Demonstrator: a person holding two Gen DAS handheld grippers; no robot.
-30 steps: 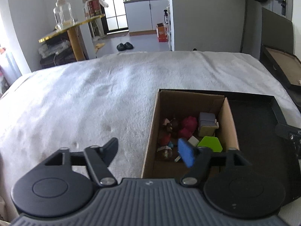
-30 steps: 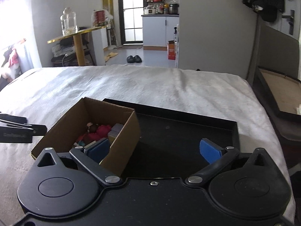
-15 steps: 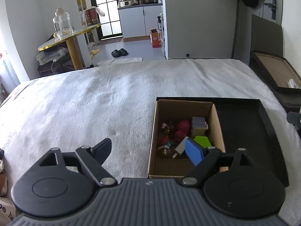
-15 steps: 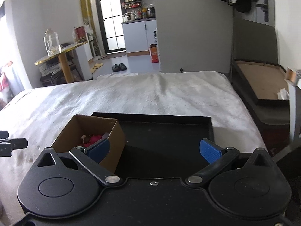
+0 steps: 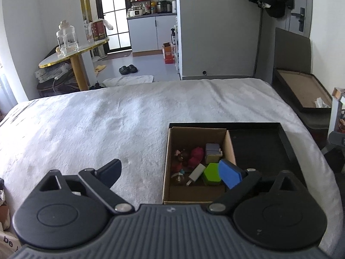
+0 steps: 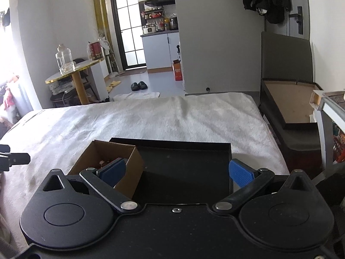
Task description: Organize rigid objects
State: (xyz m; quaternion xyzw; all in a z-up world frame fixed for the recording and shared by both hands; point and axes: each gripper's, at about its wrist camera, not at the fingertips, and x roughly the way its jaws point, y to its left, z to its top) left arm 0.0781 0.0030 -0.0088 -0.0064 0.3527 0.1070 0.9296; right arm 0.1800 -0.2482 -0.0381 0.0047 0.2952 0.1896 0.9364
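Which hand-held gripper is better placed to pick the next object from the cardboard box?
Probably the left hand-held gripper: it looks into the cardboard box, jaws open. The right one faces the black tray.

Home studio flat, bed (image 5: 107, 129), kitchenette (image 5: 151, 28), slippers (image 5: 128, 69)

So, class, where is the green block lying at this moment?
In the left wrist view the green block lies inside the cardboard box, near its right wall, between the white charger and the lilac block.
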